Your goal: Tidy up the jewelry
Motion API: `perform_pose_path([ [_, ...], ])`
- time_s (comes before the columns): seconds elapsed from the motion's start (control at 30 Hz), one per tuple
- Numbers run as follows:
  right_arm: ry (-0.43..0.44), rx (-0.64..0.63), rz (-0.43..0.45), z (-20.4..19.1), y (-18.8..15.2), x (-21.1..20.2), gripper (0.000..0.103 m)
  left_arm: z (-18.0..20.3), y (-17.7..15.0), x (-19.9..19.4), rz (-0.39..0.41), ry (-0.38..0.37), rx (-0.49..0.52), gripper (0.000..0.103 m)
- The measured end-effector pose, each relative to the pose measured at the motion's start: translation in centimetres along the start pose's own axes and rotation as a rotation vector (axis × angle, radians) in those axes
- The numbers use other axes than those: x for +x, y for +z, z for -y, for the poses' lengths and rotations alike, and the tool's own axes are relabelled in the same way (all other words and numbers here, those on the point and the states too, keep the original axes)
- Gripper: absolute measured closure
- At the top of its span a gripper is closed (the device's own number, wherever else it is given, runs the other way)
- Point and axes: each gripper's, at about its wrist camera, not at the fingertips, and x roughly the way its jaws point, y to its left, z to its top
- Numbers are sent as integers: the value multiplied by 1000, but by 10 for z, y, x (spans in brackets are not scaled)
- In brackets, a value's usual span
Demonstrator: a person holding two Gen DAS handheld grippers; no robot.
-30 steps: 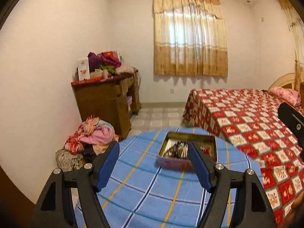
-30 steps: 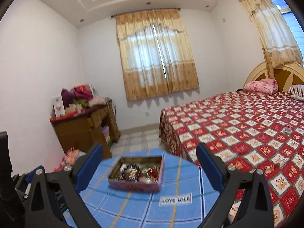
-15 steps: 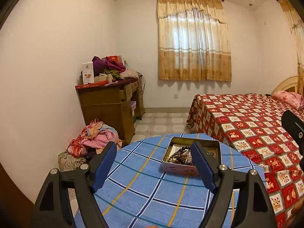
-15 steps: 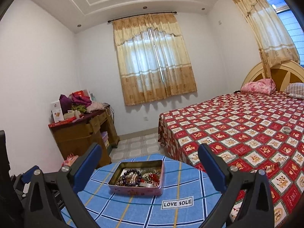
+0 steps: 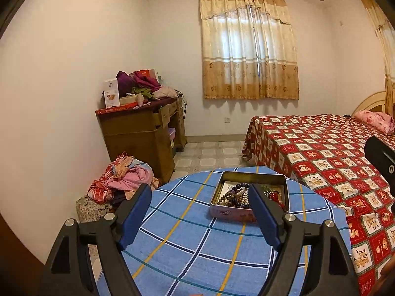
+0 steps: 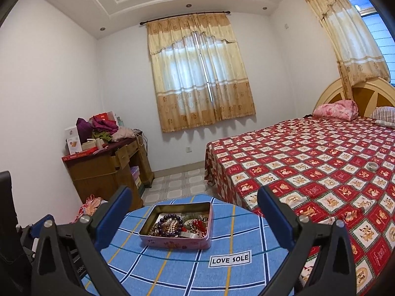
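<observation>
A pink tin box (image 5: 232, 213) with its lid off stands on a round table covered by a blue checked cloth (image 5: 187, 241). The tin holds a tangle of bead bracelets and necklaces (image 5: 234, 194). It also shows in the right wrist view (image 6: 172, 243), with the jewelry (image 6: 172, 225) inside. My left gripper (image 5: 200, 217) is open and empty, held above the cloth just short of the tin. My right gripper (image 6: 193, 217) is open and empty, with the tin between its fingers further ahead.
A bed with a red patterned cover (image 6: 308, 172) stands right of the table. A wooden desk piled with clothes and boxes (image 5: 145, 128) stands at the left wall, with a heap of clothes (image 5: 123, 180) on the floor. A small ring-shaped object (image 6: 372, 165) lies on the bed.
Both grippers have risen and tilted up, so the tin sits lower in both views and more of the room shows. Both stay open and empty.
</observation>
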Motion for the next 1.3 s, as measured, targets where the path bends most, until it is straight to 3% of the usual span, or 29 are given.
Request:
perform_pose_path([
  [1.3, 0, -5, -7, 2, -3, -2, 0, 5, -8, 11, -52, 30, 21, 23],
])
